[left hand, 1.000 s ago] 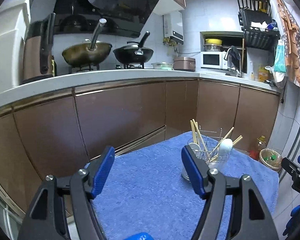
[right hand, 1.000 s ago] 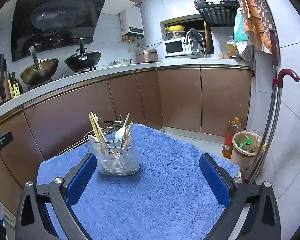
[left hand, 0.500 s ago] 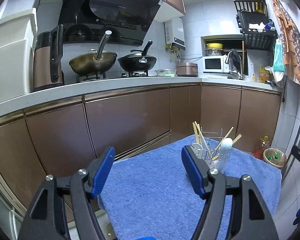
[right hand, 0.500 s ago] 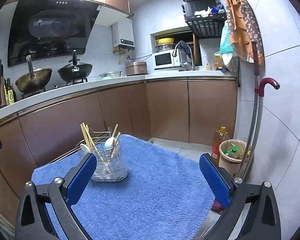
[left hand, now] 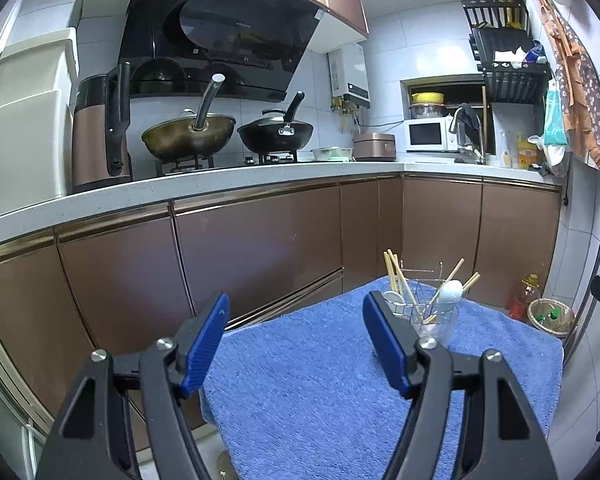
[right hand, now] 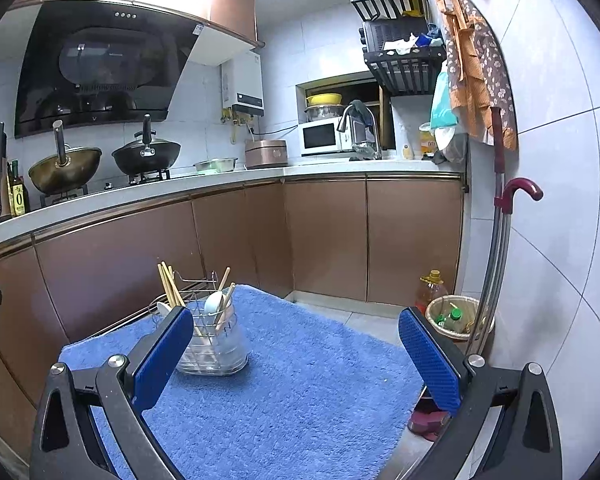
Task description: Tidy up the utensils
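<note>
A clear utensil holder with a wire frame point(left hand: 434, 316) point(right hand: 214, 342) stands on a blue towel point(left hand: 320, 380) point(right hand: 292, 392). Wooden chopsticks point(left hand: 396, 276) point(right hand: 168, 284) and a white spoon point(left hand: 450, 292) point(right hand: 213, 303) stick up out of it. My left gripper point(left hand: 296, 308) hangs open above the towel's near left part, with the holder just beyond its right finger. My right gripper point(right hand: 296, 322) is open too, wide apart over the towel, the holder behind its left finger. Nothing sits between either pair of fingers.
Brown cabinets under a white counter point(left hand: 260, 172) run behind the towel table. Two woks point(left hand: 188, 136) sit on the stove, a microwave point(left hand: 430, 134) and a tap farther right. On the floor at the right stand an oil bottle point(right hand: 432, 290) and a small bin point(right hand: 456, 316).
Both grippers have drawn back from the holder and tipped upward, so the holder looks smaller and lower and more of the kitchen shows. Both stay open and empty.
</note>
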